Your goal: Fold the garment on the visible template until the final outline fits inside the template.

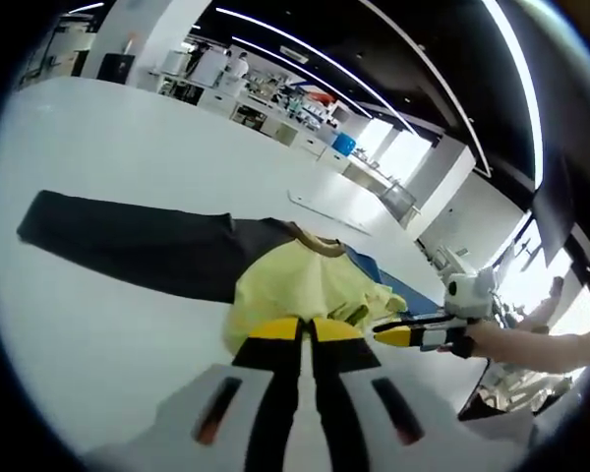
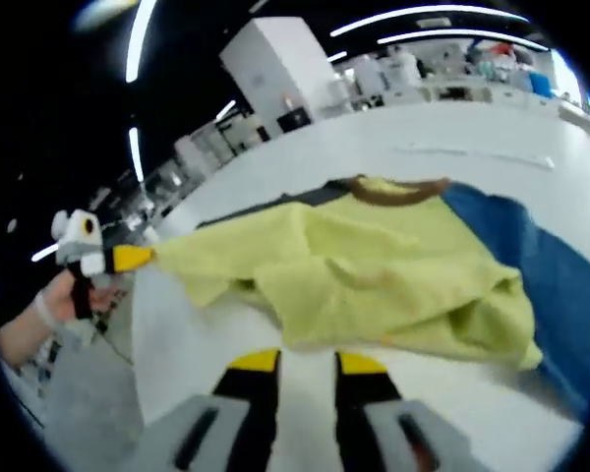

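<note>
Now, mid-fold on the bench [image 1: 108,147]

Left gripper [image 1: 306,329] pinches the yellow garment [image 2: 374,275]; right gripper [image 2: 308,362], fingers parted, hovers empty just before its near edge.

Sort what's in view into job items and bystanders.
Job: yellow garment; dark template; blue template; left gripper, gripping the garment; right gripper.
Bystanders: white strip; lab benches; white pillar.

Lab: benches [image 1: 275,108], strip lights [image 1: 305,49]
</note>
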Available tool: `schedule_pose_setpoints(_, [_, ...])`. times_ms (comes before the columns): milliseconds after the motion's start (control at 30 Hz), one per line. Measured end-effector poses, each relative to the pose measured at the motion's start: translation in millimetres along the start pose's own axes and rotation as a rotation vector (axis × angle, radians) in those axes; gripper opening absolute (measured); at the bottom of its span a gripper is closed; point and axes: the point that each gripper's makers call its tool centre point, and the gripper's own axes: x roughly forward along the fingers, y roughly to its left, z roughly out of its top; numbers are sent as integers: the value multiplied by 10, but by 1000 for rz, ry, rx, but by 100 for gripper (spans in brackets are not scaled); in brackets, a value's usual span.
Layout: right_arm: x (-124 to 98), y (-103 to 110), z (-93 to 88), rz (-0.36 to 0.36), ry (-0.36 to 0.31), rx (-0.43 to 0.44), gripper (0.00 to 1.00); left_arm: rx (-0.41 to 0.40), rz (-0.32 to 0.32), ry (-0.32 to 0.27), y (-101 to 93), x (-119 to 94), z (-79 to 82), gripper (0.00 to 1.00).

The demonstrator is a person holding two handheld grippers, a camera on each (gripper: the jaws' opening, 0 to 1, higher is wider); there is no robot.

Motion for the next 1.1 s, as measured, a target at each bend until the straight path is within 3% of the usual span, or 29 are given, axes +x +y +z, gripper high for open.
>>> schedule_pose_setpoints(300, [112,82,-17,9,-13,42,15,1,1,1,1,-8,5,0])
schedule_pose_setpoints(733, [162,37,13,-14,-53,123,0,-5,4,5,15,-14,-21,0])
schedule_pose_setpoints(967, [30,40,3,-2,-53,121,0,-1,5,11,39,-48,-30,0])
schedule_pose_setpoints(1100, [-158,11,-35,5,-57,115,0,6,6,18,48,-88,-52,0])
